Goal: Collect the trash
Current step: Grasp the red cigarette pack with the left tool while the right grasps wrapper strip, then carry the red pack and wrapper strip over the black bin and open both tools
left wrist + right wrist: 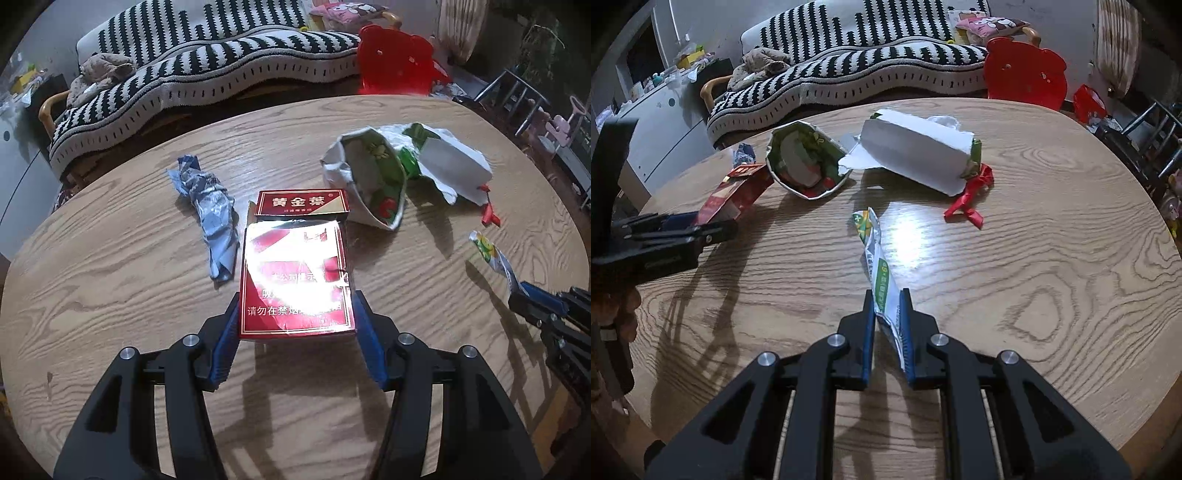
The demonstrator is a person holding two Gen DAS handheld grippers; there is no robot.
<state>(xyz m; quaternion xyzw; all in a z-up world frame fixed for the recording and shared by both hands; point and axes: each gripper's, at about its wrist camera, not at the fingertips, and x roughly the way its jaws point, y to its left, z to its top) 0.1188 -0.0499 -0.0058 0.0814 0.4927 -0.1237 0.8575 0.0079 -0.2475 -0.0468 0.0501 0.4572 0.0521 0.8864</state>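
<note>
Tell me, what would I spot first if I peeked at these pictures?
Probably the shiny red cigarette box, squeezed in the left gripper over the wooden table. Next, the crinkly green-and-white wrapper pinched in the right gripper, and the torn white carton with its red ribbon behind it.

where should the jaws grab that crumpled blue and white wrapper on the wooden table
Grip the crumpled blue and white wrapper across its narrow twisted middle, coming down from above. It lies flat as a long strip on the wooden table, so the jaws should straddle its short width, not its length. The bunched middle looks thickest, so it likely gives the firmest bite.
</note>
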